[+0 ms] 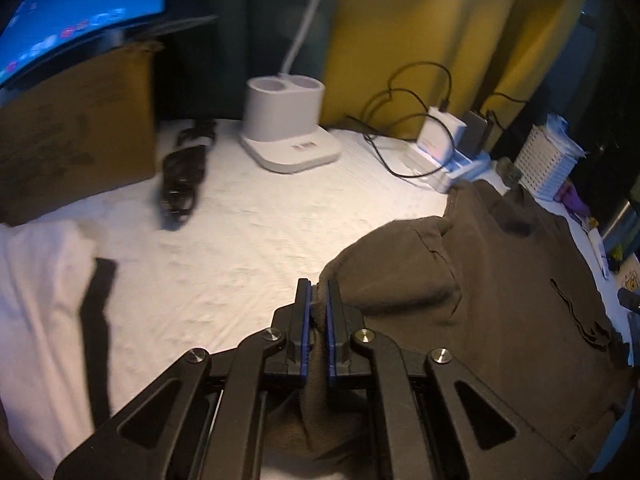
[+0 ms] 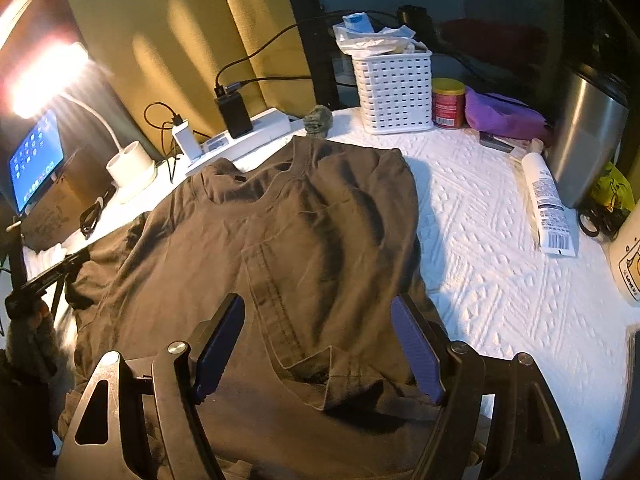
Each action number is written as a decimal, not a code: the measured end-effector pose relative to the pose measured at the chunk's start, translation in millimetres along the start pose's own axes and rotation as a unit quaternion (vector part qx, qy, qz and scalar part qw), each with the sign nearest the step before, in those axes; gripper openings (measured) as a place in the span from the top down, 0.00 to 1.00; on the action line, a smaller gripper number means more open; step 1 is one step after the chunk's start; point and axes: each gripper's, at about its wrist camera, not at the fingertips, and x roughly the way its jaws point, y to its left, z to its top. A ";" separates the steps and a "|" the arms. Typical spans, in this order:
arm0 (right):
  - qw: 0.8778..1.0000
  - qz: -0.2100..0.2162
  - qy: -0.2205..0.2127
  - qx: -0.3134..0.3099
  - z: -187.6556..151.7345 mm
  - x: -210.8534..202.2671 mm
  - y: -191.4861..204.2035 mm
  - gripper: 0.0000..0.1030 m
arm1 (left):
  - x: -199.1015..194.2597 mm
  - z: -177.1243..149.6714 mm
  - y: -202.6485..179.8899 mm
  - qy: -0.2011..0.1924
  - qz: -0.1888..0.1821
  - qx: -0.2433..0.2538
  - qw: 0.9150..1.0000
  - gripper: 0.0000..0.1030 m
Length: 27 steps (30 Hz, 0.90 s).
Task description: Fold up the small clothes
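Note:
A dark brown T-shirt (image 2: 288, 232) lies spread on the white textured table cover (image 2: 500, 272), collar toward the back. In the left wrist view my left gripper (image 1: 319, 292) is shut on a bunched fold at the left side of the T-shirt (image 1: 500, 280), near its sleeve. In the right wrist view my right gripper (image 2: 318, 308) is open, its blue-padded fingers (image 2: 222, 340) standing wide apart over the lower hem, touching nothing that I can tell. The left gripper shows there as a dark shape at the far left (image 2: 48, 276).
A cardboard box (image 1: 72, 136), a monitor (image 1: 72, 8), a black cable bundle (image 1: 184, 176) and a white lamp base (image 1: 288, 128) stand at the back left. A power strip with chargers (image 2: 240, 132), white basket (image 2: 394, 88), red can (image 2: 448, 102), steel bin (image 2: 588, 136) and white tube (image 2: 546, 208) line the back and right.

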 end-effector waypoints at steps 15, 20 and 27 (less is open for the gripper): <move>0.999 0.017 -0.025 0.010 -3.0 -16.8 -11.3 0.25 | -32.6 14.7 -34.8 -0.016 -0.065 -0.011 0.998 0.95; 0.999 0.027 -0.037 0.021 -9.0 -26.1 -24.0 0.25 | -31.5 19.8 -95.8 -0.009 -0.113 0.028 0.993 0.95; 0.998 0.033 -0.039 0.043 -21.2 -32.3 -49.4 0.25 | 16.0 9.3 -178.7 0.040 -0.122 0.086 0.988 0.95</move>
